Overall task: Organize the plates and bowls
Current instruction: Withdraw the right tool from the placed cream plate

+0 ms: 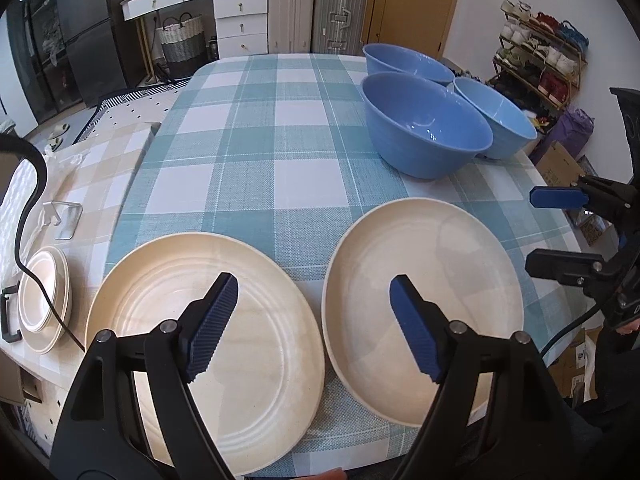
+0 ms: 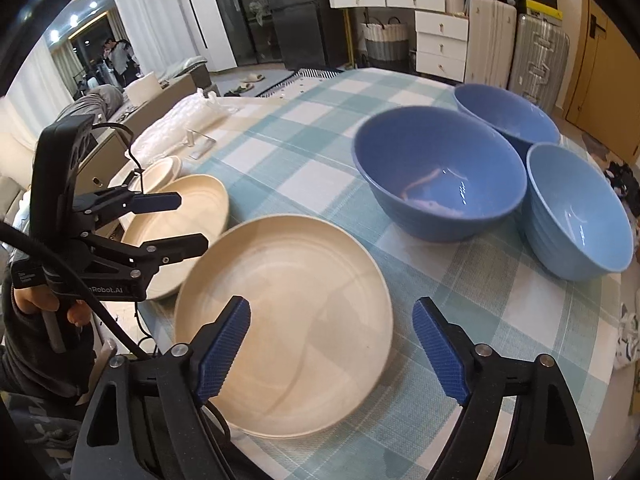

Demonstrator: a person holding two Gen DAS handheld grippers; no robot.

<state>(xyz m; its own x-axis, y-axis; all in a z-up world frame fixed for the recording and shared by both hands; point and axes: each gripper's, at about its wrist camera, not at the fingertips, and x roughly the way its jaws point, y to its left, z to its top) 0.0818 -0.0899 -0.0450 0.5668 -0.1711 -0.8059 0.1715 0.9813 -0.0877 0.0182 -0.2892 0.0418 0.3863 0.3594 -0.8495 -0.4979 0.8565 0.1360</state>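
Hovering both tools over the plates, nothing gripped yet. Left tool (image 1: 314,330) has its jaws spread wide, sitting above the gap between the two big cream plates at the bottom of its frame. Right tool (image 2: 332,354) is likewise spread wide and empty, low centre of its frame, over the right plate (image 2: 284,326).

Progress, as we judge it: barely started. Left plate (image 1: 208,344) and right plate lie side by side, rims nearly touching, not stacked. Three blue bowls (image 1: 426,124) cluster in the upper right of the left view, rims touching, none nested. A small stack of cream dishes (image 1: 42,306) sits at far left, on the beige check cloth (whether it counts as done, we cannot tell). Left to do: stack the plates, nest the bowls.

Room: centre and upper left of the table (image 1: 248,128) are open. Both plates sit close to the near table edge, the right one slightly overhanging it by the look of things, so we'd watch that edge when sliding.
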